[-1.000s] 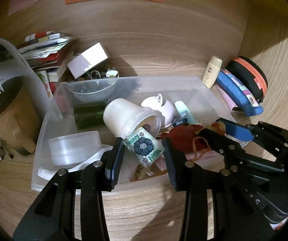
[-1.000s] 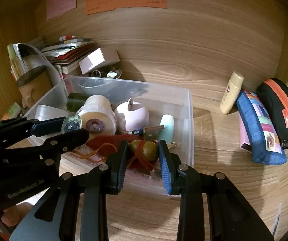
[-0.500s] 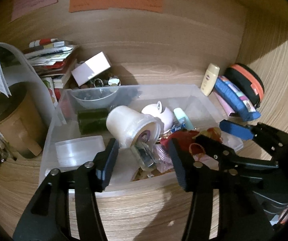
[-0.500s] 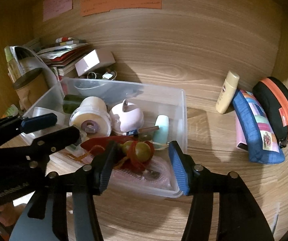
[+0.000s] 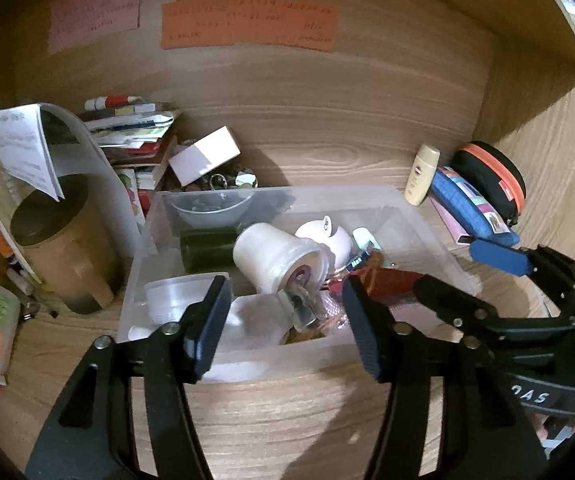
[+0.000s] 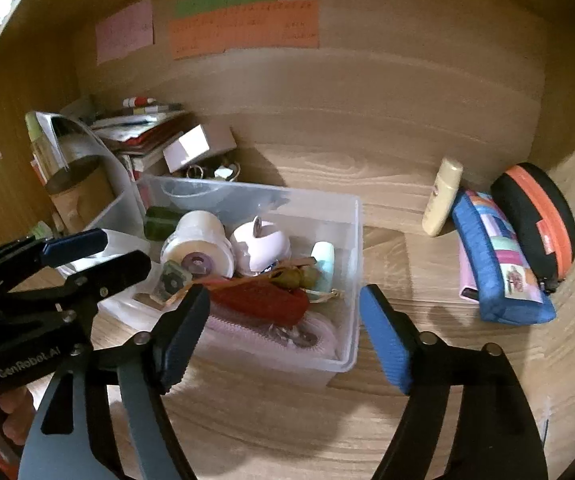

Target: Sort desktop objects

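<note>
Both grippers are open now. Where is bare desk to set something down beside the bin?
Bare desk lies between the clear bin and the blue pouch, in front of the cream bottle. More lies in front of the bin. Crowded: left of the bin, around the brown mug and paper stack.

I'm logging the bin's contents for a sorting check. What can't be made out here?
- Sticky notes: writing too small, both views.
- Bin floor: buried under piled items.
- Pink comb: partly under the red pouch.
- Brown cup contents: dark inside.
</note>
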{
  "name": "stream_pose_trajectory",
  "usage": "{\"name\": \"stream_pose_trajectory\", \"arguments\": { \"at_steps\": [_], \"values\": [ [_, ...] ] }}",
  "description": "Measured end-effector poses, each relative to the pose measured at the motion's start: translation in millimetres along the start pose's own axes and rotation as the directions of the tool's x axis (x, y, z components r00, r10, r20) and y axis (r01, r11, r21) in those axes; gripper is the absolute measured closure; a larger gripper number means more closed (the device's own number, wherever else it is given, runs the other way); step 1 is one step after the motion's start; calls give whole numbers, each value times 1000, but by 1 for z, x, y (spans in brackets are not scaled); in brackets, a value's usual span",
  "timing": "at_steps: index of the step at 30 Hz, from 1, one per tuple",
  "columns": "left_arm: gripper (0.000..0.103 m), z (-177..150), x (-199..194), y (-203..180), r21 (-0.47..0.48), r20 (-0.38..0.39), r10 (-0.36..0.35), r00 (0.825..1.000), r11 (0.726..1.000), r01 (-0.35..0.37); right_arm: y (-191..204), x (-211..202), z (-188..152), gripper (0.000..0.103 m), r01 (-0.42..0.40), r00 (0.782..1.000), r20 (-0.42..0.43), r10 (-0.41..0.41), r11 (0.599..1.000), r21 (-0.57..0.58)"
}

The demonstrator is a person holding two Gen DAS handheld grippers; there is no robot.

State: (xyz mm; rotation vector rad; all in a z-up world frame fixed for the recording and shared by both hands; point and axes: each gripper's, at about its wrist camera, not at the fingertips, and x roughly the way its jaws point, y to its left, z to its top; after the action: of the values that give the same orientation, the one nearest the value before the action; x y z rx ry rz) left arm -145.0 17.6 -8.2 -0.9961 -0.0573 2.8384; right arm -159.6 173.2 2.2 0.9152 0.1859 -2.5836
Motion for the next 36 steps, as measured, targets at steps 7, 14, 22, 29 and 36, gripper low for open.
{"name": "stream_pose_trajectory", "arguments": {
  "at_steps": [7,14,22,29,36],
  "values": [
    [33,-4,-21,-4,10,37,26,999,1000,-26,2,-19,-3,28,7,1000,16,-7,1000,-3],
    [32,-13,-40,-4,18,57,64,996,998,-65,8,-38,-11,28,0,999,39,0,1000,-6],
    [32,-26,-56,-1,10,70,114,991,993,-115,14,-56,-23,28,-21,998,53,21,1000,-8],
    [32,-36,-66,5,-19,73,136,988,991,-135,19,-64,-33,27,-33,998,52,34,999,-17],
    [32,-43,-68,6,-22,65,147,987,989,-146,20,-67,-39,27,-41,998,45,42,999,-19]
  ]
}}
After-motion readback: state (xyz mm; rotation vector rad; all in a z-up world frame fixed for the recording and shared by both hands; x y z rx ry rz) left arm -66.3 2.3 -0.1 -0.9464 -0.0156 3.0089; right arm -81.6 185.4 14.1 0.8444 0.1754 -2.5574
